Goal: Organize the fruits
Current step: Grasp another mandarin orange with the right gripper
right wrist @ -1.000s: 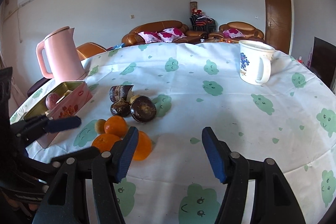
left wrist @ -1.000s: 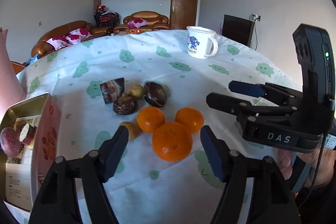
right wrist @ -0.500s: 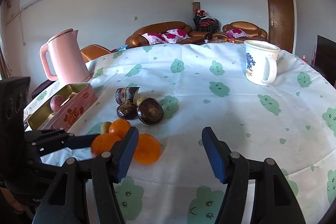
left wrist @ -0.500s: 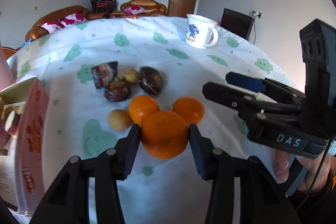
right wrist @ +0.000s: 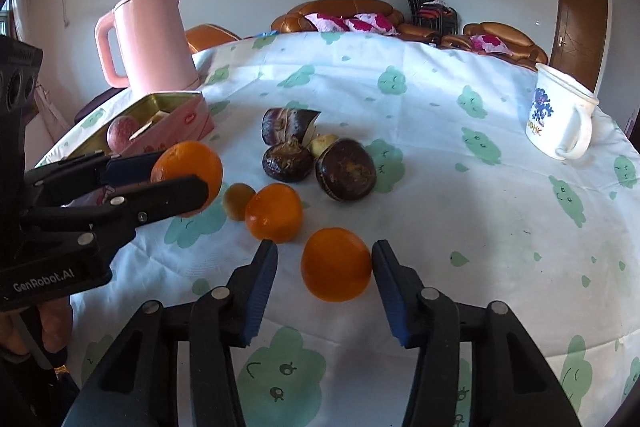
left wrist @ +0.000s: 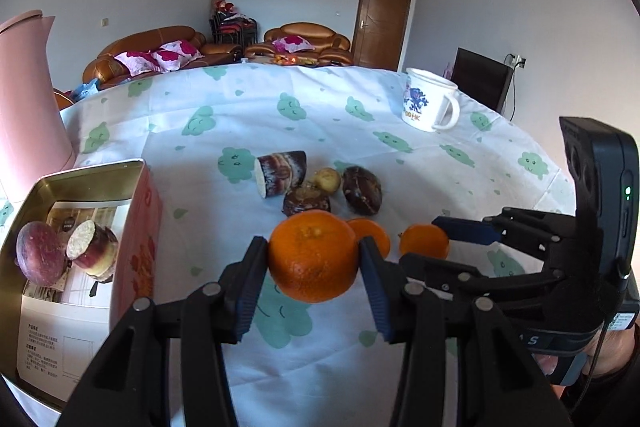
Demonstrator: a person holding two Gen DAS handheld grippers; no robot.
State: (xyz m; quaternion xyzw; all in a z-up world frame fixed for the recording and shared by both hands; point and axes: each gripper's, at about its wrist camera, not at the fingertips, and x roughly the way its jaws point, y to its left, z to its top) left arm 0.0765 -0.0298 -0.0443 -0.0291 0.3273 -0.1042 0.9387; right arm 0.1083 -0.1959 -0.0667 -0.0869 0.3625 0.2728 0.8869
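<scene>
My left tool (left wrist: pixel 313 259) pinches the big orange (left wrist: pixel 313 255) between its pads above the worktop (left wrist: pixel 248 107) — my right tool (right wrist: pixel 325 263), just closing, brackets a smaller orange (right wrist: pixel 335 264), right pad touching, left apart.

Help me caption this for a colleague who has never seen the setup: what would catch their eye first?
Probably the big orange pinched in the left claw, lifted near the open pink tin. Next, the right claw, which has just been closing around a smaller orange lying on the cloud-print tablecloth, one pad touching it. Behind them sits a cluster of dark brown fruits.
</scene>
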